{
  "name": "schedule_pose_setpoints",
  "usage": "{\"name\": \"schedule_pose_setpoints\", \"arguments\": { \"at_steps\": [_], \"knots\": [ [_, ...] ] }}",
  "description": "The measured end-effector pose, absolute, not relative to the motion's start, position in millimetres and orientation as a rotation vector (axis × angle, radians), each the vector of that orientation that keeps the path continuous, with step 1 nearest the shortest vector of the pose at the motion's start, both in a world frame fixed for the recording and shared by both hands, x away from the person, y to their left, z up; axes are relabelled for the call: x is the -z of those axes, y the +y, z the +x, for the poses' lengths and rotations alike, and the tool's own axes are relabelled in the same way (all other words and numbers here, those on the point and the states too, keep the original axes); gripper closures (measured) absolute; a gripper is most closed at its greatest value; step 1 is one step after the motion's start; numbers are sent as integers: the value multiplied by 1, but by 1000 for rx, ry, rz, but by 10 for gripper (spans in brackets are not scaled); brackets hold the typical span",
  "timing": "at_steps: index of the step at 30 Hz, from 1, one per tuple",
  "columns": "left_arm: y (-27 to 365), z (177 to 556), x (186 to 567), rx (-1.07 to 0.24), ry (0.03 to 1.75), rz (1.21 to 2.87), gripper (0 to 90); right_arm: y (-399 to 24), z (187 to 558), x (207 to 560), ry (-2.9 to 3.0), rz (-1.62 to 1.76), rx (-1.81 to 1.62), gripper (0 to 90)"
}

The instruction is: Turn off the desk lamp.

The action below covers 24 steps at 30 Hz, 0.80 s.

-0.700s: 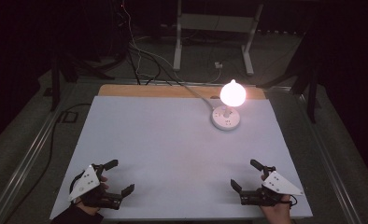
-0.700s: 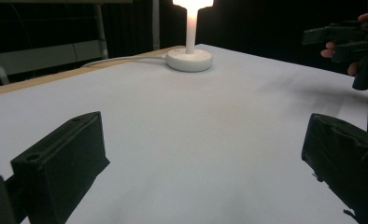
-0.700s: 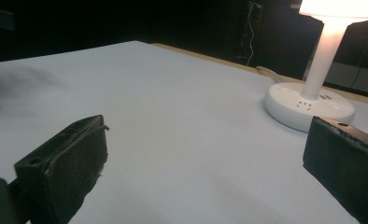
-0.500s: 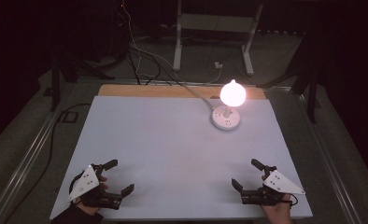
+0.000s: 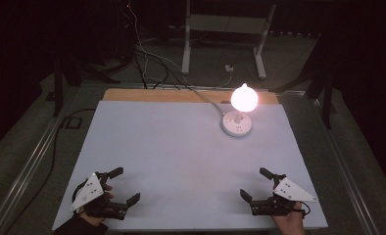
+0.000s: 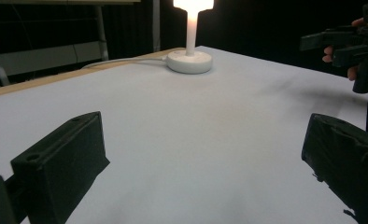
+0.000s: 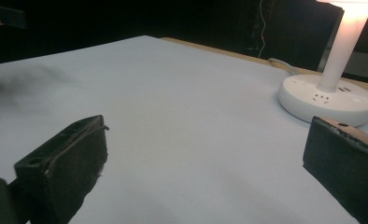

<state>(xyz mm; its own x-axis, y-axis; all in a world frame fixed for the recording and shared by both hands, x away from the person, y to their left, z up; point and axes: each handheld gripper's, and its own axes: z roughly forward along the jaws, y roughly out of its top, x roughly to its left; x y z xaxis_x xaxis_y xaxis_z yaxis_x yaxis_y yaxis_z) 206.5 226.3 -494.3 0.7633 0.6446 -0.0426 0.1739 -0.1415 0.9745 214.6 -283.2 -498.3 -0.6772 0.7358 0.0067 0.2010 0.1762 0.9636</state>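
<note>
A lit lamp [image 5: 243, 98] with a glowing bulb stands on a round white base [image 5: 237, 124] at the far right of the white table [image 5: 181, 147]. Its base [image 6: 189, 61] and stem show far ahead in the left gripper view, and the base [image 7: 328, 99] lies closer in the right gripper view. My left gripper [image 5: 123, 185] rests open at the front left corner with nothing between its jaws. At the front right, my right gripper [image 5: 255, 183] is open and empty too. Both point toward the table's middle.
A white cable [image 5: 205, 98] runs from the lamp base off the table's back edge. Table legs [image 5: 186, 39] and loose cables [image 5: 147, 54] stand on the dark floor behind. A wooden strip [image 5: 181, 95] borders the far edge.
</note>
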Motion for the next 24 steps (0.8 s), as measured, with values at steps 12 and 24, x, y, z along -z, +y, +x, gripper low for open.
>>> {"name": "schedule_pose_setpoints", "arguments": {
  "at_steps": [12,24],
  "knots": [
    [227,206,494,-456,650,1690,5,-273,215,488,2063,889,-1510,0],
    [227,206,494,-452,648,1691,5,-267,226,470,2060,870,-1537,0]
  ]
}}
